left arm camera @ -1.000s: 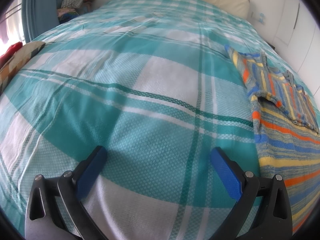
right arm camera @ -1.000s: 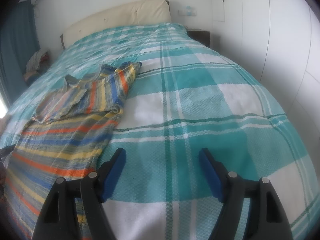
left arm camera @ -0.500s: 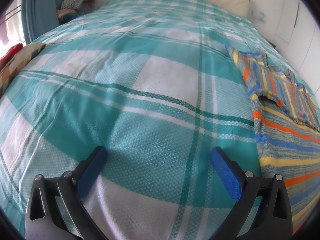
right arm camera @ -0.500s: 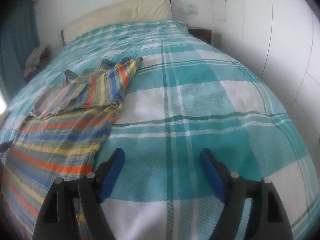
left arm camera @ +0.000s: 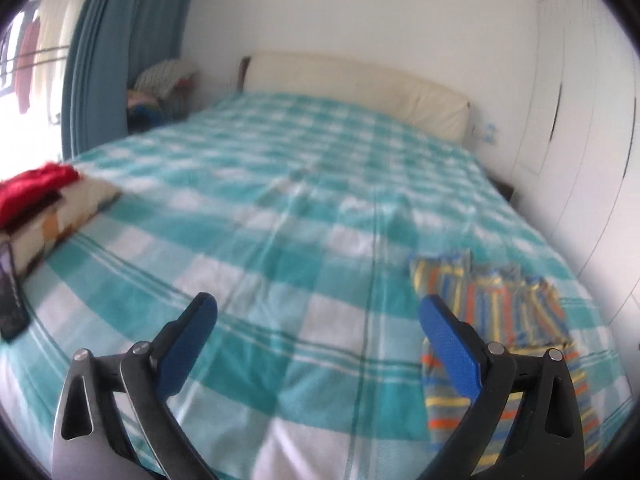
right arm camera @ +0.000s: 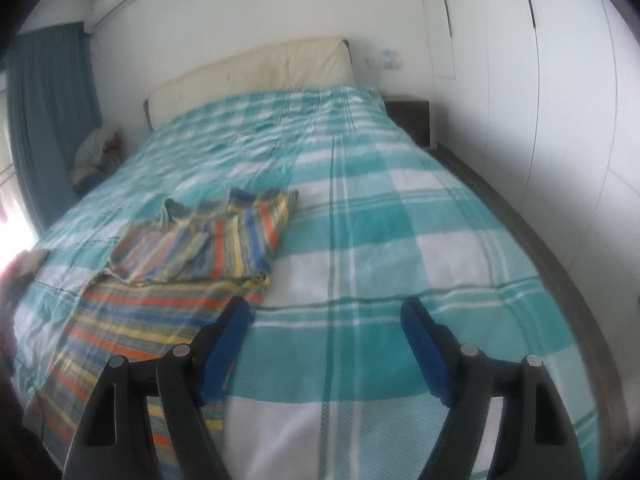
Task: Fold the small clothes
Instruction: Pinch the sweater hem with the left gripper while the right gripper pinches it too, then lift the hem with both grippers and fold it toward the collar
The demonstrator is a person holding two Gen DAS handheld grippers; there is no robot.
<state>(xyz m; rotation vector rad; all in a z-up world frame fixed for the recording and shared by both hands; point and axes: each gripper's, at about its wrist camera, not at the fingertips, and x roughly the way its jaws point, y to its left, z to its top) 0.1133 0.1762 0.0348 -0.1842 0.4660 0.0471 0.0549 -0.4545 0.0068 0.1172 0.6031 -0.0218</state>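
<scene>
A: Starting at the left of the bed (left arm camera: 280, 264), what lies there?

B: In the left wrist view, a red garment (left arm camera: 36, 188) sits on a patterned cushion (left arm camera: 60, 220) at the bed's left edge, with a teal curtain (left arm camera: 120, 48) behind. None of it touches the left hand-held gripper (left arm camera: 318, 316).

A: And that hand-held gripper itself?

B: Its blue pads are spread wide with only the teal checked bedspread showing between them. It pinches nothing.

A: Where is the clothing to fold?

B: The striped shirt (left arm camera: 504, 308) lies flat on the bedspread, to the right of the left hand-held gripper. Its edge shows just behind the right-hand pad, outside the gap. The top part is folded over the lower part.

A: From the other side?

B: In the right wrist view the striped shirt (right arm camera: 180, 272) sits left of the right hand-held gripper (right arm camera: 326, 312), its lower edge running behind the left pad. That hand-held gripper is spread too, holding nothing, over bare bedspread. White wardrobe doors (right arm camera: 560, 120) stand at the far right.
</scene>
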